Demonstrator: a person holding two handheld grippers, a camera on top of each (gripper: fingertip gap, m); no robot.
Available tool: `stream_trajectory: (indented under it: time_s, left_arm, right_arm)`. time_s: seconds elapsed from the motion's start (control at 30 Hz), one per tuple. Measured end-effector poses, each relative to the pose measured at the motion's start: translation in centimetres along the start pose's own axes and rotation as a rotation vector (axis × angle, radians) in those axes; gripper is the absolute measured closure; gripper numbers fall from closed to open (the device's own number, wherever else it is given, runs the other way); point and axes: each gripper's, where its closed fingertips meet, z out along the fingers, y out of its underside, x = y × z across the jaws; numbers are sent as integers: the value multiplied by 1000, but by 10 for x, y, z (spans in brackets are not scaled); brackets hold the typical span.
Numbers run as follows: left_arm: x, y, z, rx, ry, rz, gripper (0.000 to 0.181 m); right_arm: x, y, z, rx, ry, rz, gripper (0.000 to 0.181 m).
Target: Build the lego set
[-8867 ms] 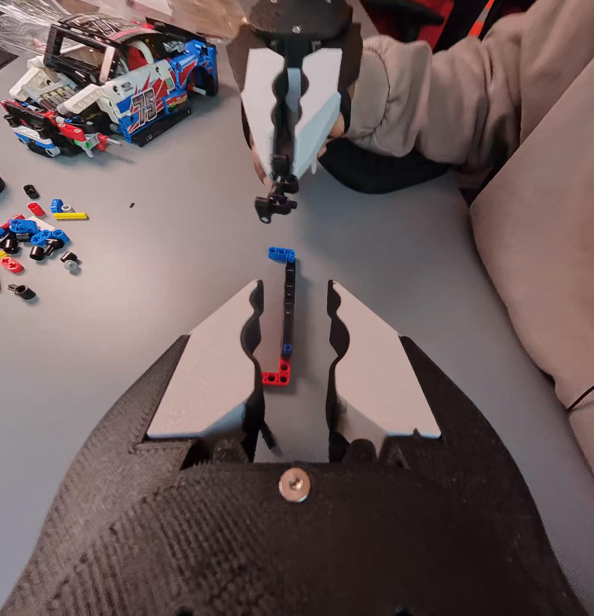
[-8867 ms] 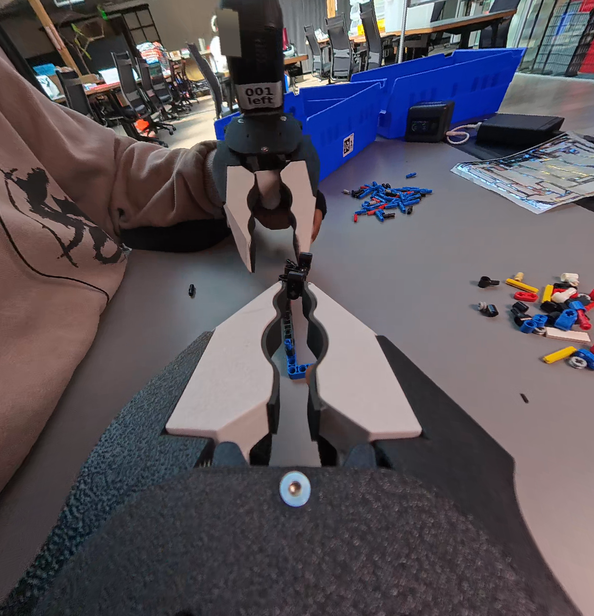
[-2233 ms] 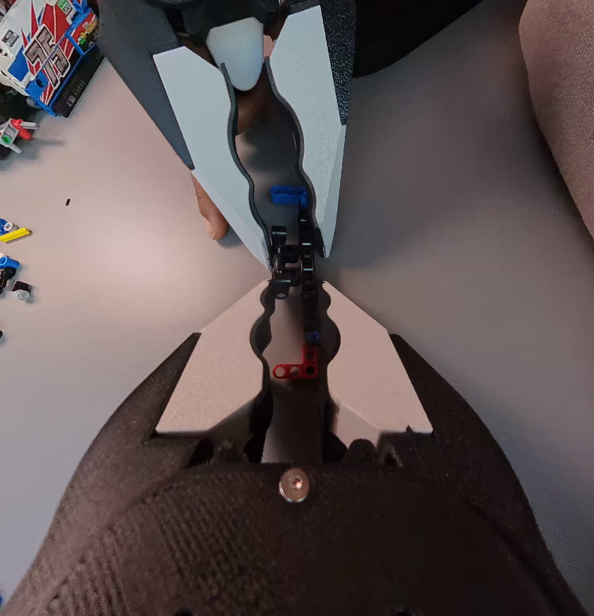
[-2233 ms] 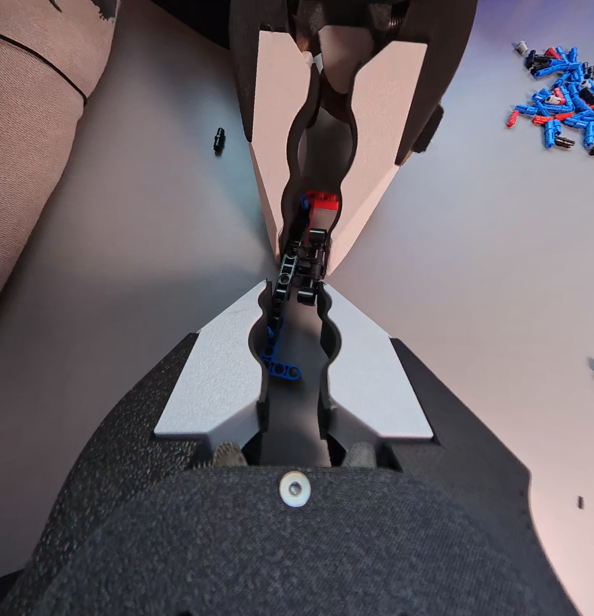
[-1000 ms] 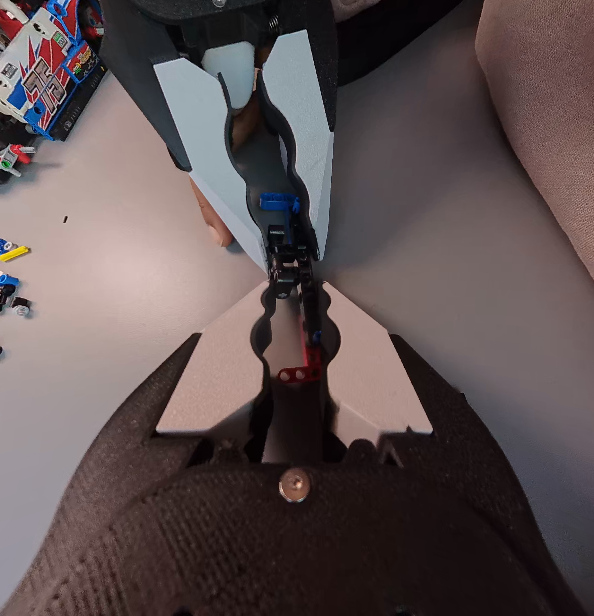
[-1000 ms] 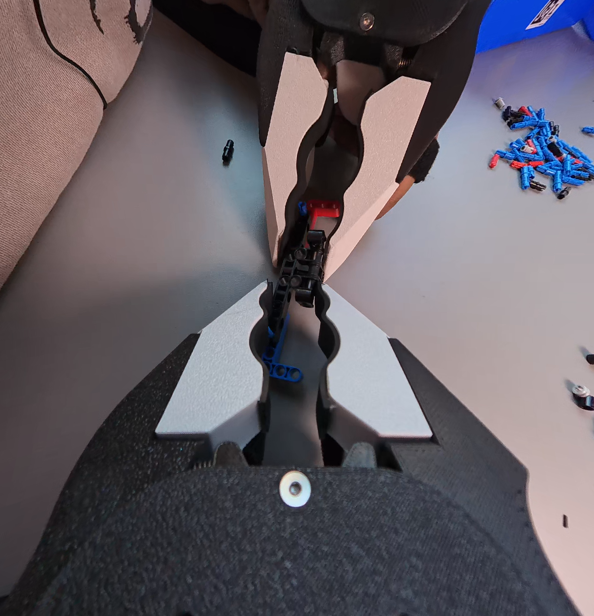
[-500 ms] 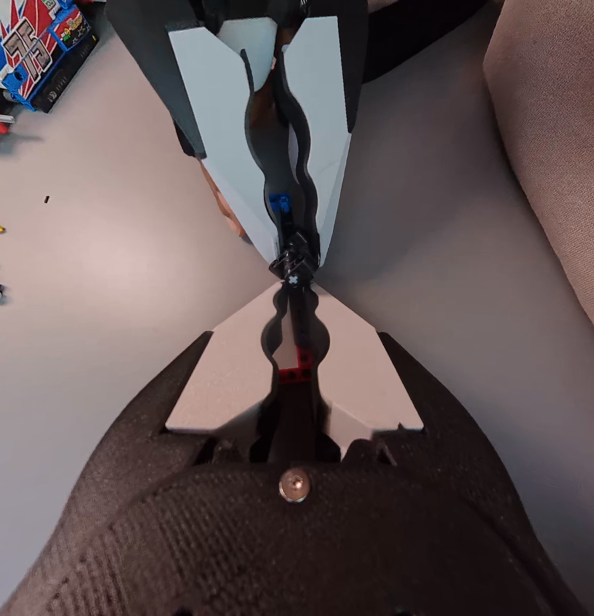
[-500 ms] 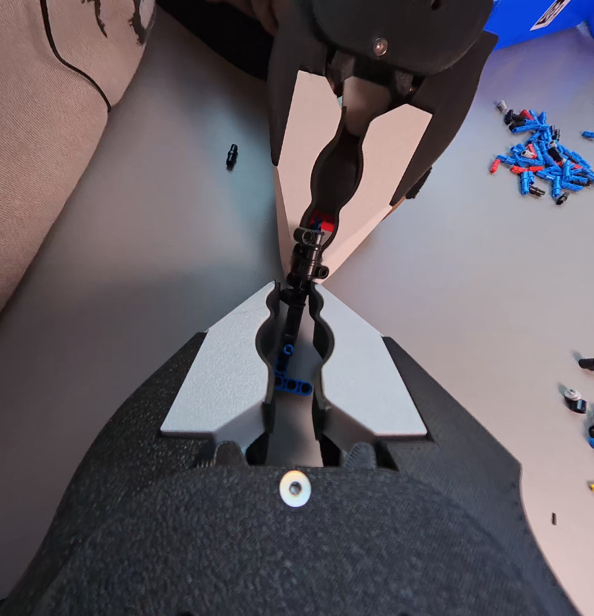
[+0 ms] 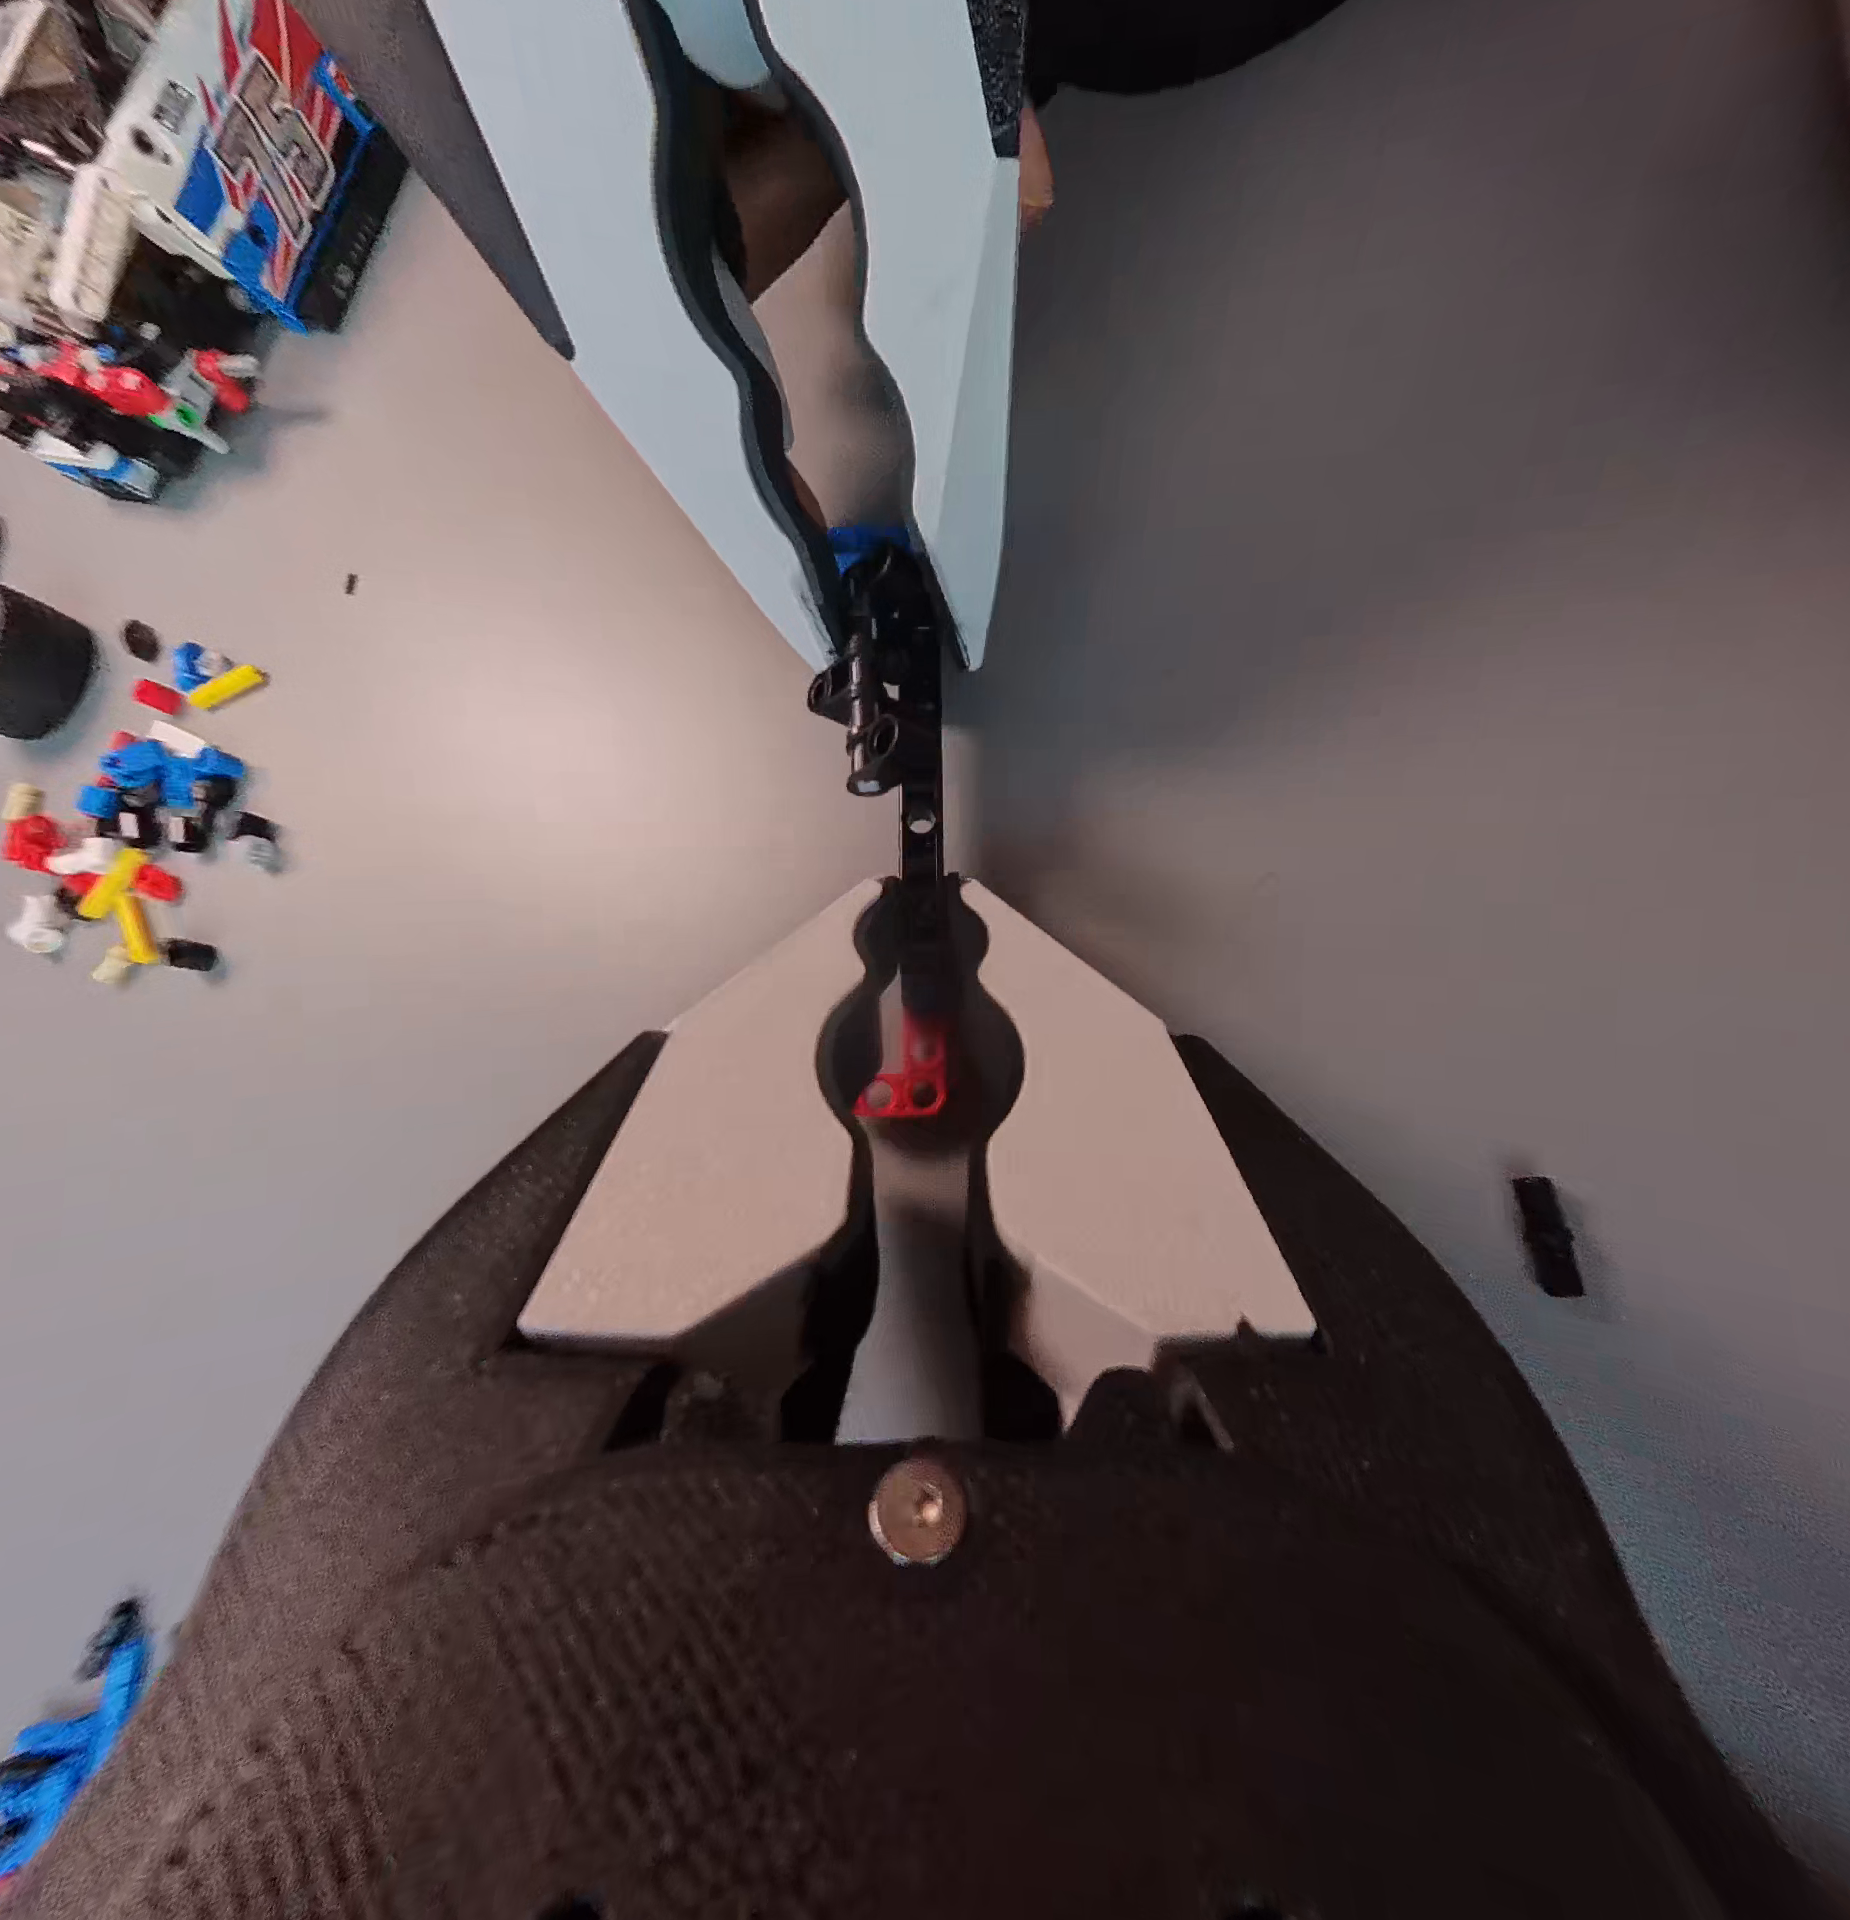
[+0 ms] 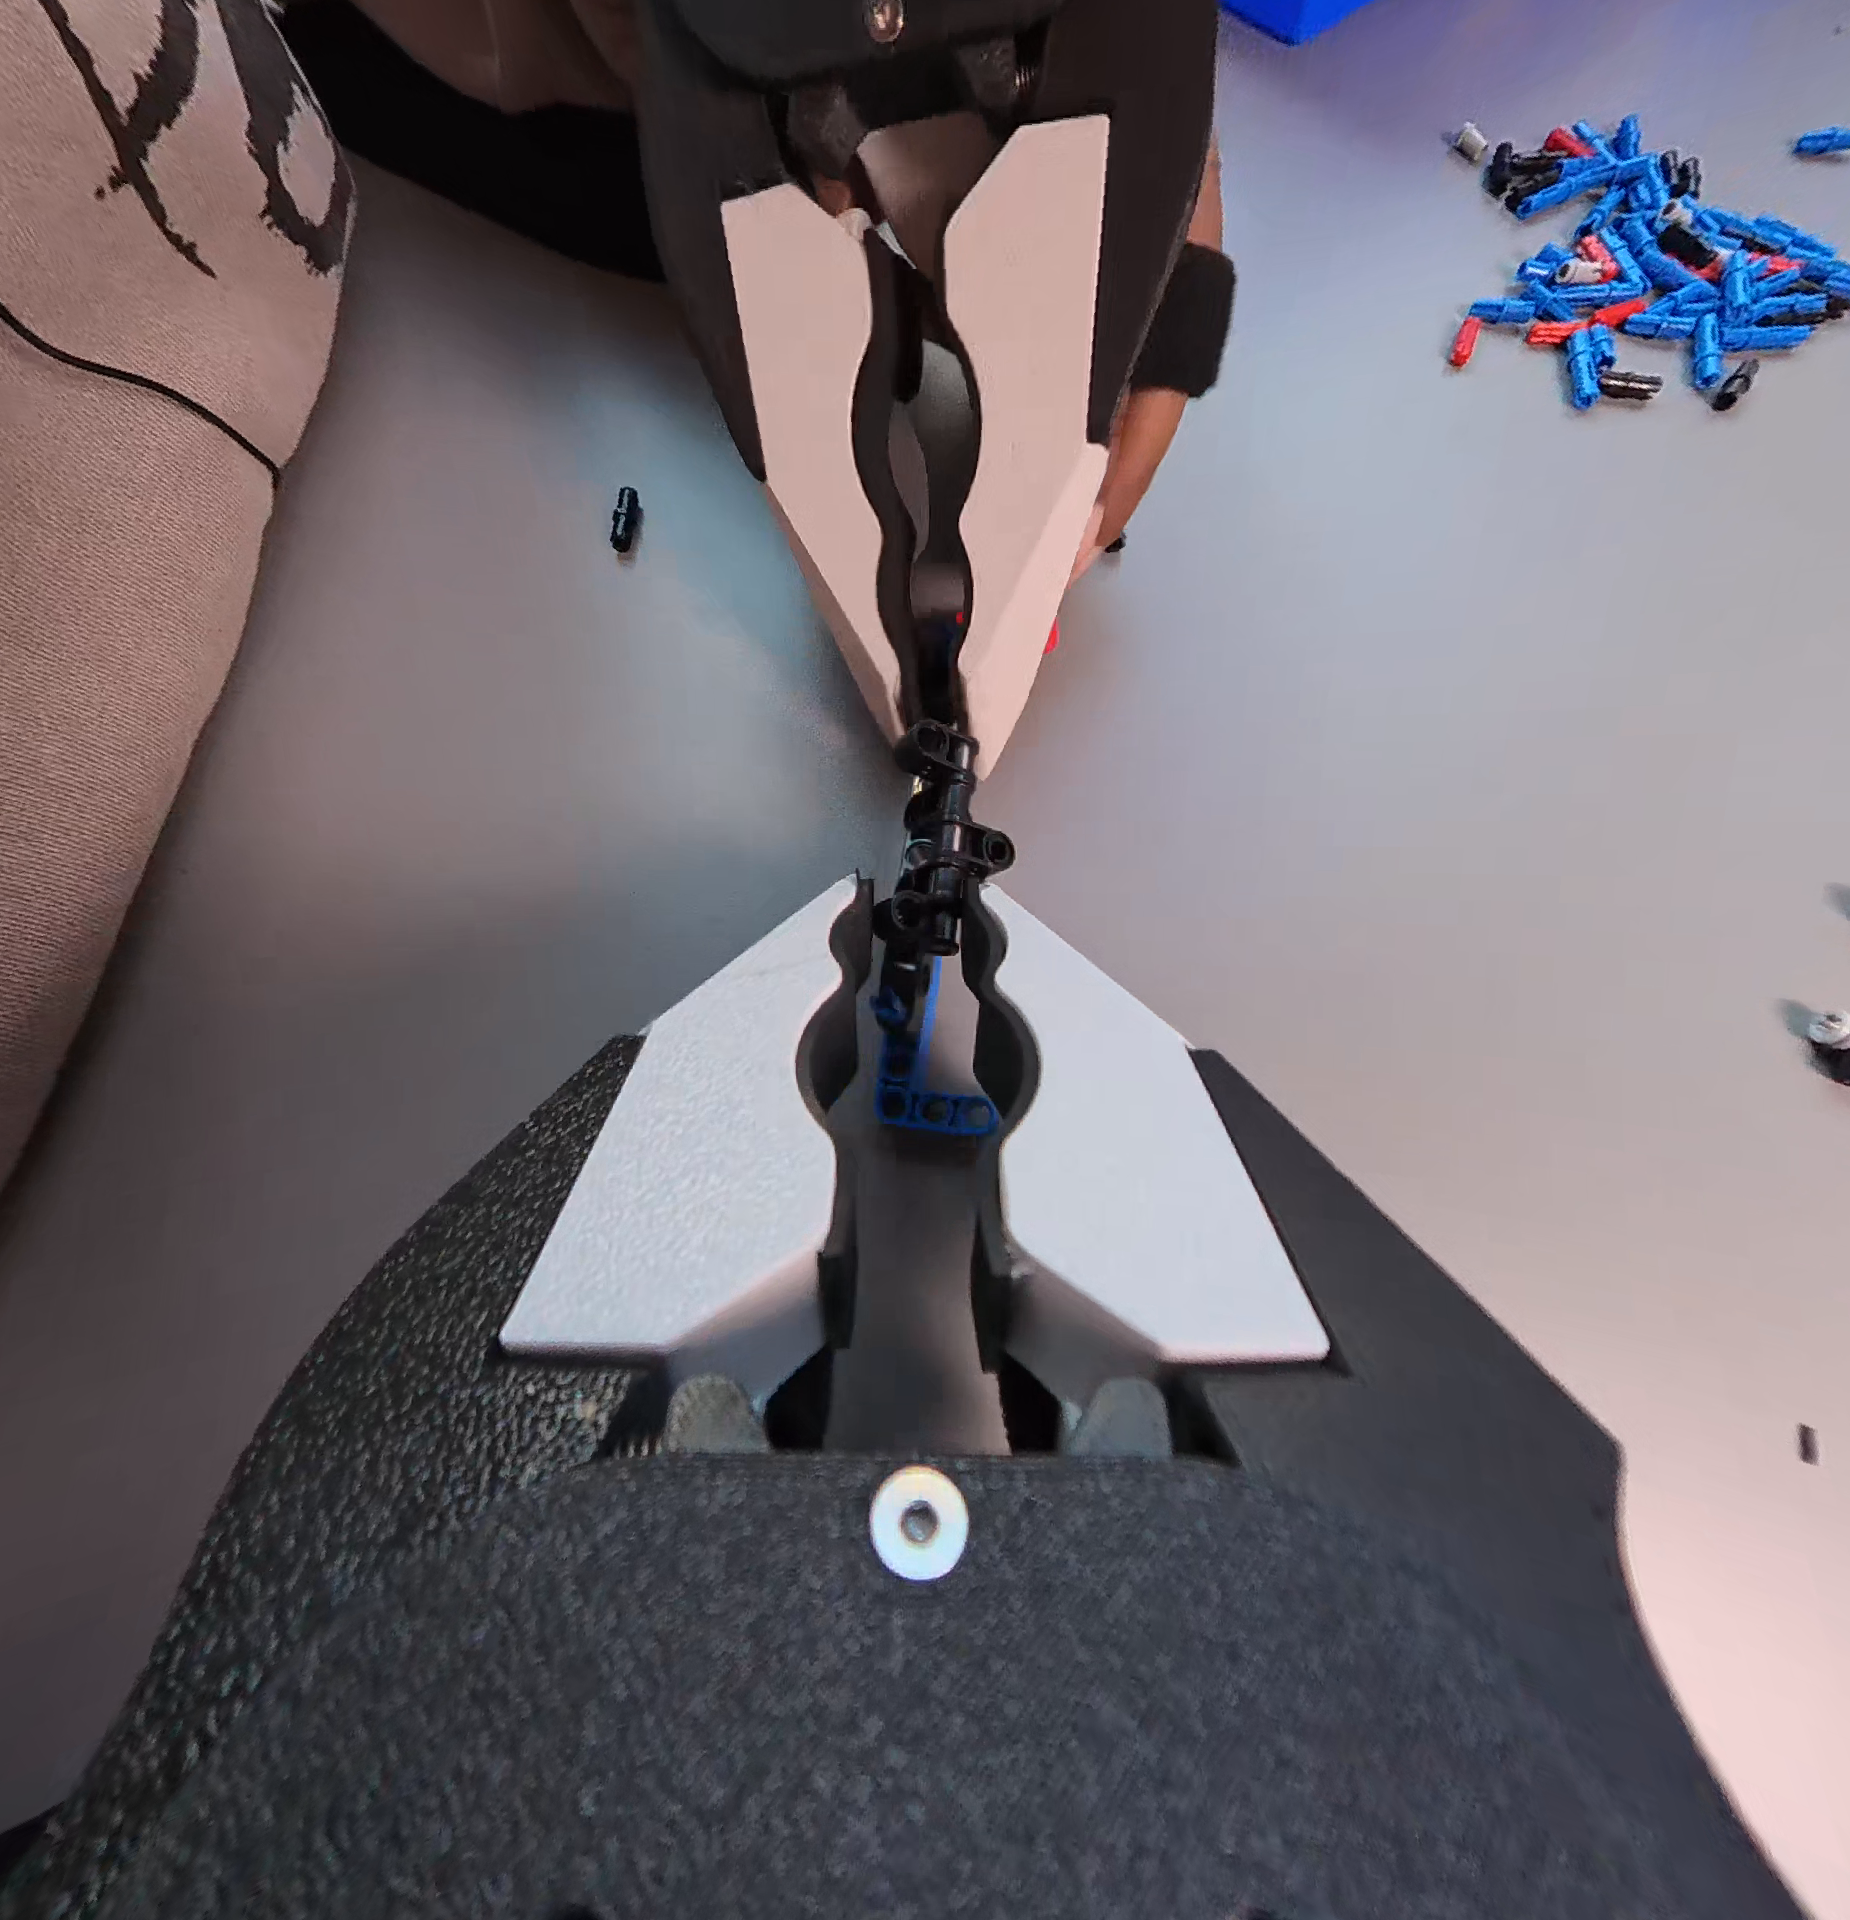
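A long black beam (image 9: 921,831) carries a red angle piece (image 9: 905,1081) at one end and a blue angle piece (image 10: 931,1107) at the other. A small black connector (image 9: 864,717) sits on its side near the middle, and also shows in the right wrist view (image 10: 947,831). My left gripper (image 9: 921,883) is shut on the beam's red end. My right gripper (image 10: 926,894) is shut on the blue end. The two face each other tip to tip, just above the grey table (image 9: 1420,623). The right gripper (image 9: 890,660) shows in the left wrist view.
A blue, white and red race car model (image 9: 173,208) stands at the far left. A tyre (image 9: 17,675) and loose coloured pieces (image 9: 121,831) lie beside it. A black pin (image 9: 1549,1236) lies to the right. A pile of blue pins (image 10: 1669,270) and a person's sleeve (image 10: 90,520) show.
Both grippers have closed tighter on the beam and drawn a little apart along it. More of the beam and the connector now shows between the tips.
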Motion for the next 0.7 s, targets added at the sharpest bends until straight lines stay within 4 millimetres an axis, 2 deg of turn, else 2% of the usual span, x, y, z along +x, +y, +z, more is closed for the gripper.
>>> stream_trajectory:
  time_s: [0.07, 0.17, 0.2, 0.27, 0.37, 0.5, 0.6, 0.7]
  left_arm:
    - [-12, 3, 1, -49, -134, 139, 175]
    - [-34, 9, 2, -188, -371, 474, 175]
    - [-35, 8, 2, -204, -410, 548, 175]
    - [-27, 4, 2, -176, -409, 576, 175]
    - [-11, 0, -5, -94, -319, 423, 162]
    - [9, -15, -19, 59, -112, 27, 138]
    - [5, -24, -32, 153, -39, -188, 139]
    - [-2, -16, -30, 120, -35, -213, 144]
  right_arm:
    - [6, -1, -2, -11, 55, -23, 166]
    - [13, -4, -8, -25, 116, -50, 167]
    - [14, -2, -9, -52, 141, -76, 167]
    - [11, 2, -8, -107, 181, -143, 167]
    - [1, 9, -3, -180, 217, -215, 167]
    - [-9, 14, 1, -244, 270, -298, 167]
    - [-11, 14, 3, -262, 314, -339, 167]
    - [-11, 6, 0, -214, 323, -268, 167]
